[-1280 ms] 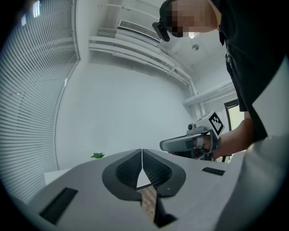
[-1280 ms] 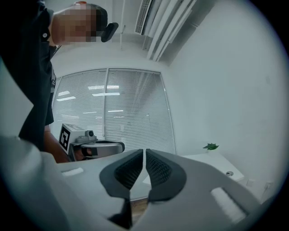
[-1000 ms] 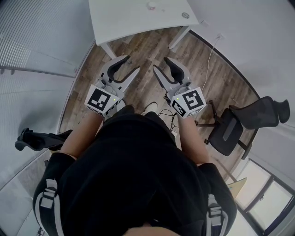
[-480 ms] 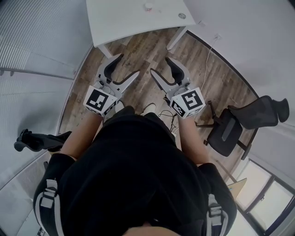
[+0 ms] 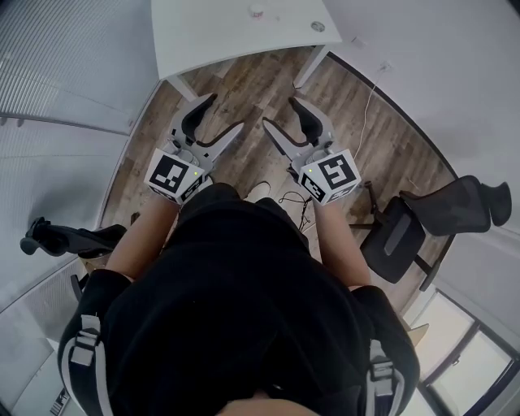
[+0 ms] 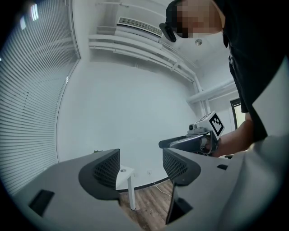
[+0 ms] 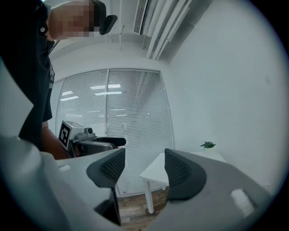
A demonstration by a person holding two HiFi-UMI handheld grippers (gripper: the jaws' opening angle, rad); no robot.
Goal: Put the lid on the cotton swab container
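A white table (image 5: 219,32) stands ahead of me at the top of the head view. On it sit a small round container (image 5: 257,10) and, to its right, a small round lid (image 5: 317,26); both are too small to make out further. My left gripper (image 5: 221,118) and right gripper (image 5: 283,115) hang side by side over the wooden floor, well short of the table. Both are open, with nothing between the fingers. In the left gripper view my left gripper (image 6: 141,167) frames the table (image 6: 125,175). In the right gripper view my right gripper (image 7: 141,169) does the same with the table (image 7: 156,170).
A black office chair (image 5: 402,236) stands at my right, a second one (image 5: 467,199) behind it, and another (image 5: 69,240) at my left. A cable (image 5: 370,93) runs along the floor by the right wall. A small green plant (image 7: 208,145) sits on the table's far side.
Both grippers' jaws have spread wider than a second ago. The hands have stayed in about the same place, and the table has slid slightly up in the head view.
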